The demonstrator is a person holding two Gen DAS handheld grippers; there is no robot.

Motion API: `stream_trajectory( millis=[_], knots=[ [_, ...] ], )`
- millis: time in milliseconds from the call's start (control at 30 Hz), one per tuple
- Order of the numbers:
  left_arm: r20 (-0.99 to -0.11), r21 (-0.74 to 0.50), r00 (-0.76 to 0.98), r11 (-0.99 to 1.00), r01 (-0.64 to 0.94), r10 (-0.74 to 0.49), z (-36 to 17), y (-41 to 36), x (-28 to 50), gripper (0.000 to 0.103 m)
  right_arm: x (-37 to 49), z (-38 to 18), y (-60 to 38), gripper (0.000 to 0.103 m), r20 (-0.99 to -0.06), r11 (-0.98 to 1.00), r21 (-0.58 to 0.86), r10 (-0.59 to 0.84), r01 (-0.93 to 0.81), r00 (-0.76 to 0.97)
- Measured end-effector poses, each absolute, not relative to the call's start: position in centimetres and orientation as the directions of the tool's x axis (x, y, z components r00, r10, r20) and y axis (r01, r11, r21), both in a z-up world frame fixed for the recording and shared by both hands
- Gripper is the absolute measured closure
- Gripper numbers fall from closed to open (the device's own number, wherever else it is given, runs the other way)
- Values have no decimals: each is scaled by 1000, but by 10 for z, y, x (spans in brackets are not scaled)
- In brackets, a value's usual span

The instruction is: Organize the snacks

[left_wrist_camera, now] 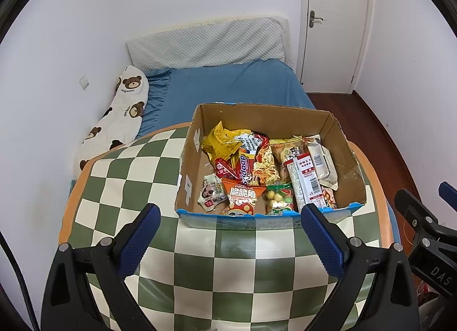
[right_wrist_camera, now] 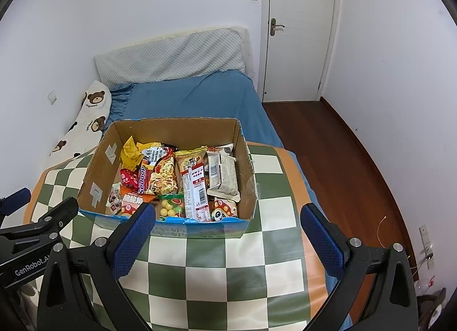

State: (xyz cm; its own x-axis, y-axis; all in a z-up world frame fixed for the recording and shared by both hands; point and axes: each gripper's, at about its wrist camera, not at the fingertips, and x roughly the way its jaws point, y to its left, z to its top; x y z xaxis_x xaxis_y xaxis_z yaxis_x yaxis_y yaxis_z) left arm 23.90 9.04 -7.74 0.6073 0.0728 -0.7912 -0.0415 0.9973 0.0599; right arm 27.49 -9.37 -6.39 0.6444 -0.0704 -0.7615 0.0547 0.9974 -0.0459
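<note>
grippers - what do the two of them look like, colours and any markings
Both match: the left gripper and right gripper have black angular frames with silver bolts and blue textured pads. White lettering on the bodies reads "GenRobot.A..." on the left, "DAS" on the right. A black cable runs beside the left.

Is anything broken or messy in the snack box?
The cardboard box looks worn: its top edges are ragged and torn, with tape patches on the left wall. The snacks inside lie jumbled over each other. Nothing has spilled onto the checkered table.
</note>
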Motion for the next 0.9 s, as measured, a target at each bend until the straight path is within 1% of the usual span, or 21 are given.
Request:
stream_trajectory(
  millis=[900],
  knots=[
    [-781, 70, 620, 997, -28, 72, -69, 86, 238, 2, 274, -60, -100, 0, -760, 997, -43, -77, 67, 646]
  ],
)
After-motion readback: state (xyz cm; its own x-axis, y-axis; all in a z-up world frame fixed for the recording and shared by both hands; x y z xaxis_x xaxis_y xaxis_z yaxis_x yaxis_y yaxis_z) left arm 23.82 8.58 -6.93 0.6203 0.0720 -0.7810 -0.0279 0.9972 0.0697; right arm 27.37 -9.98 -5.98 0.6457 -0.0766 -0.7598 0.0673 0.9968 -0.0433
